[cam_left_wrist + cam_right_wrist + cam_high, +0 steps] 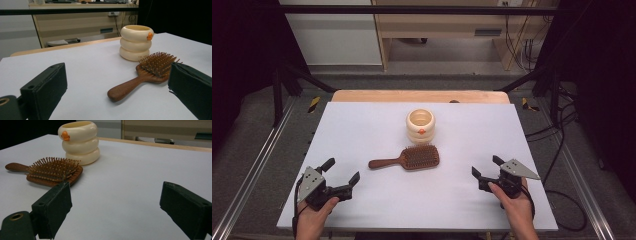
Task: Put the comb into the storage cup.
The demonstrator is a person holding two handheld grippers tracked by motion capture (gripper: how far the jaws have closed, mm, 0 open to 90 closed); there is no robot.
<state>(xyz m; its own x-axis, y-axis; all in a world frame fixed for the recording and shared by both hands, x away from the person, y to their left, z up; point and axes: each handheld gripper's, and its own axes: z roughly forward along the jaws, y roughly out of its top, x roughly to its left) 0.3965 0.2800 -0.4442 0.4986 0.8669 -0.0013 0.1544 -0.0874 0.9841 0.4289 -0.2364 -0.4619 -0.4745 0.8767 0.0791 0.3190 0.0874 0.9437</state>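
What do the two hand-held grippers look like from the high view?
Both are black two-jaw tools. The left hand-held gripper and the right hand-held gripper each carry a grey three-cornered plate on top and trail a black cable. The jaws are flat, blocky black pads. No sleeves show.

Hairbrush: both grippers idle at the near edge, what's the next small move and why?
Probably ease the left gripper forward to the hairbrush handle. Its jaws stand open and empty, and the handle points toward that side, lying flat and apart from the cream cup. The right gripper, also open, faces the bristled head, a poorer grip.
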